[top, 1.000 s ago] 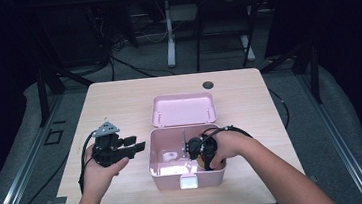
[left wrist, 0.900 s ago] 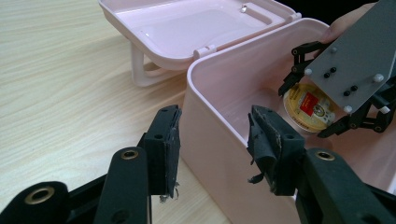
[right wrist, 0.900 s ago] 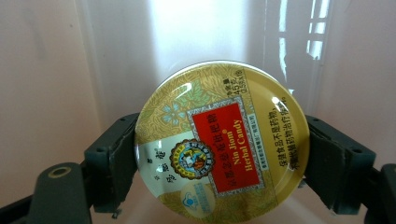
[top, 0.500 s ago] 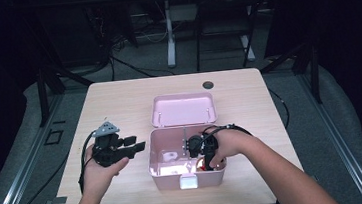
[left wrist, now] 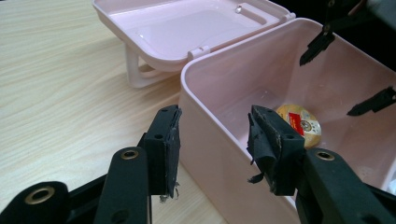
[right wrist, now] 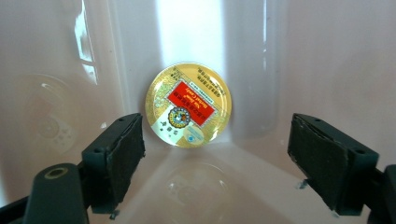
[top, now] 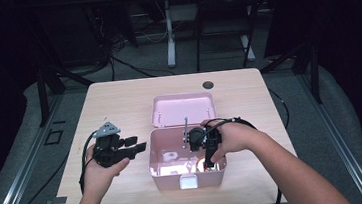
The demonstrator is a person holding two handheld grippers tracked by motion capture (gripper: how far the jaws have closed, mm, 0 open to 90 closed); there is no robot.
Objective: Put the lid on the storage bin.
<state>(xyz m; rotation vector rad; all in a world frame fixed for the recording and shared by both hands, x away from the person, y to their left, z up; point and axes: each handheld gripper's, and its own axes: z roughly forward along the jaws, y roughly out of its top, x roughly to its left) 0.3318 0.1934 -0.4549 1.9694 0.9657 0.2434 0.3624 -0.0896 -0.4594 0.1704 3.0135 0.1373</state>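
tin [right wrist: 188, 105]: small gold round, on the pink box [top: 161, 170] floor, 12 o'clock of the right gripper [right wrist: 217, 158]
handling: likely light, rigid, slippery; pinch across its rim
right gripper: jaws spread, empty
left gripper [left wrist: 212, 149]: spread, idle

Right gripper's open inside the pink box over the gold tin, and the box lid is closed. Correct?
Not quite: the lid is open, hinged back behind the pink box, as the high view shows. The right gripper is open inside the box, with the gold tin ahead of its jaws.
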